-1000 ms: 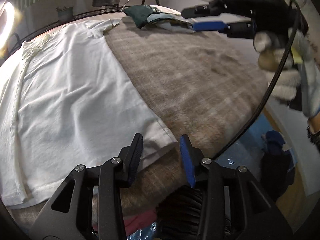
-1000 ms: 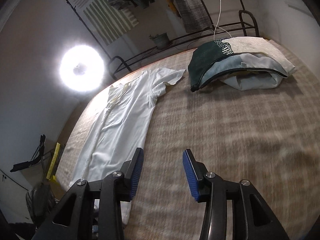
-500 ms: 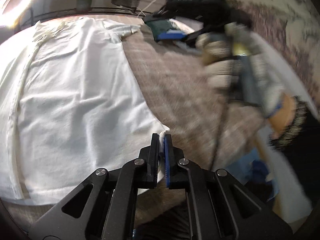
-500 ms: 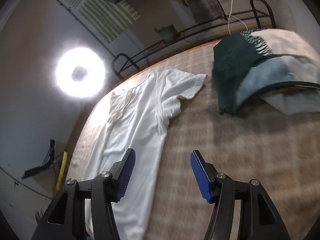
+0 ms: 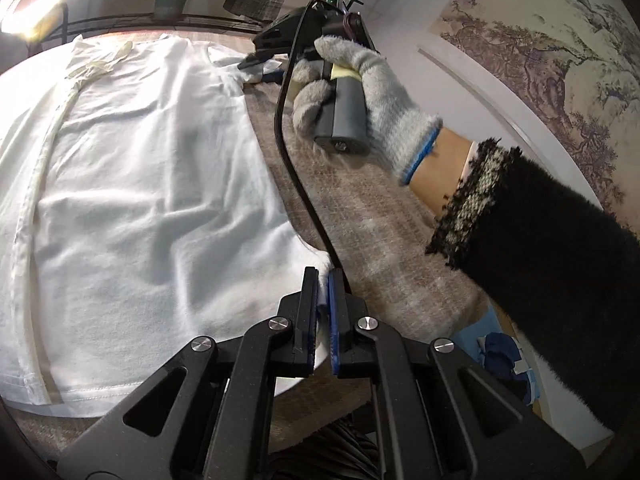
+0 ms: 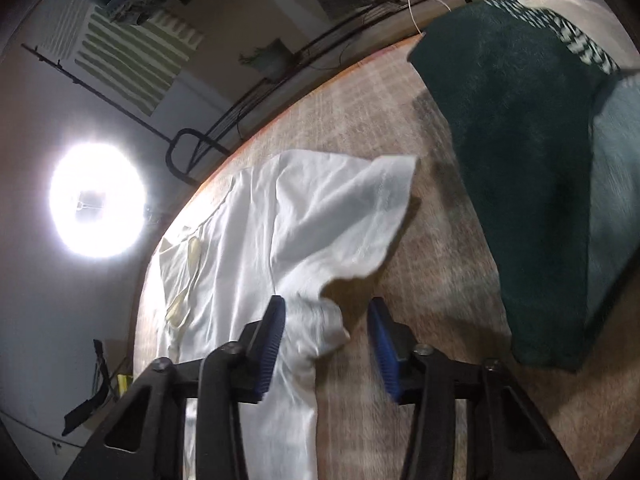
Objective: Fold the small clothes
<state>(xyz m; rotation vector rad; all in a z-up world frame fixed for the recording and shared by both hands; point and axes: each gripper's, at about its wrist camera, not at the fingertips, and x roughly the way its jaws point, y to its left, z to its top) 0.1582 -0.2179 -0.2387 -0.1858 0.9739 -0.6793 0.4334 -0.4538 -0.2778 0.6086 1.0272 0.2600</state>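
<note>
The left gripper [image 5: 323,280] pinches the soft, creased white shirt's [image 5: 132,184] corner; the right gripper's [image 6: 326,320] ribbed blue jaws are closing around its underarm bunch.

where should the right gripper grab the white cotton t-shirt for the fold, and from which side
Probably at the armpit, where the short sleeve meets the side seam of the white cotton t-shirt. The cloth bunches into a raised ridge there, lying between the closing jaws of the right gripper, while the rest lies flat on the beige woven bedcover. Come from the shirt's open side edge, angled down. The left gripper pinches the hem corner.
</note>
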